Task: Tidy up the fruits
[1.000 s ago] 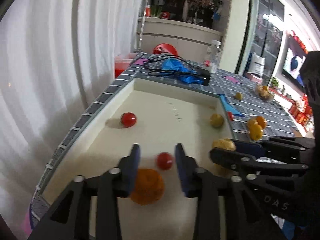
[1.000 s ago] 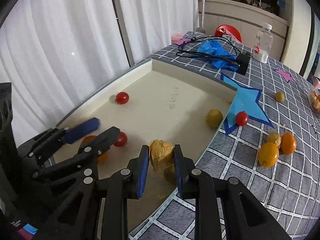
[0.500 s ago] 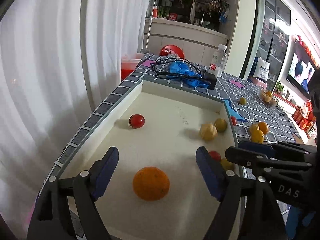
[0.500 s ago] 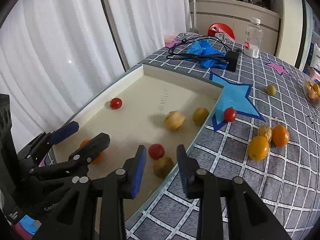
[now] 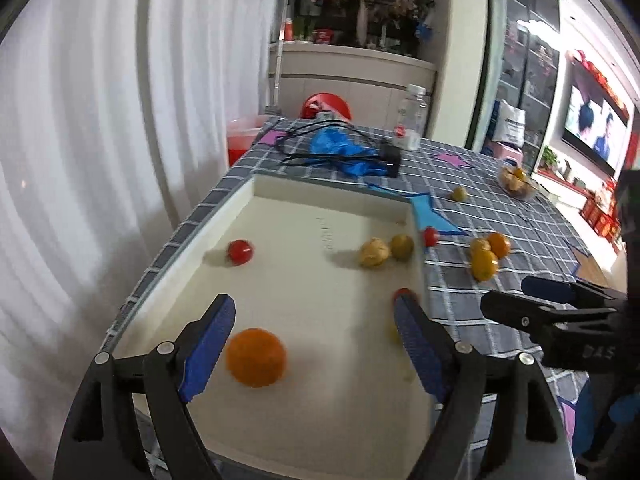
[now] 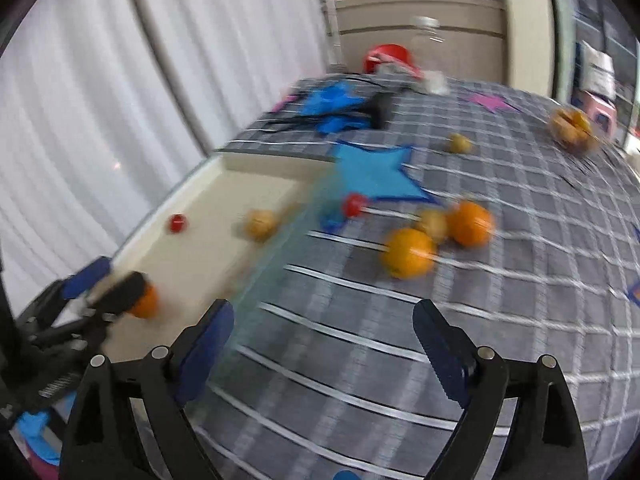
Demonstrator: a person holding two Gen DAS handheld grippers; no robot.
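A cream tray (image 5: pixel 320 200) lies on the checked tablecloth. In it are an orange (image 5: pixel 256 357), a red tomato (image 5: pixel 240 252), a husked yellow fruit (image 5: pixel 374 252), a green-yellow fruit (image 5: pixel 402 246) and a second tomato (image 5: pixel 402 293) by the right wall. My left gripper (image 5: pixel 316 344) is open and empty above the tray's near end, the orange between its fingers. My right gripper (image 6: pixel 324 344) is open and empty over the cloth right of the tray (image 6: pixel 224 184). On the cloth lie two oranges (image 6: pixel 408 252), (image 6: pixel 470 223) and a tomato (image 6: pixel 354 205).
A blue star (image 6: pixel 376 176) is stuck on the cloth by the tray. Farther back are blue gloves with black cables (image 5: pixel 340 152), a water bottle (image 5: pixel 410 120), a small fruit (image 5: pixel 459 193) and a bowl of fruit (image 5: pixel 516 180). White curtains hang at the left. The right wrist view is blurred.
Both grippers opened and pulled back. The left let go of the small tomato, the right let go of the husked fruit, which now lies farther up the tray. The right gripper swung right over the cloth.
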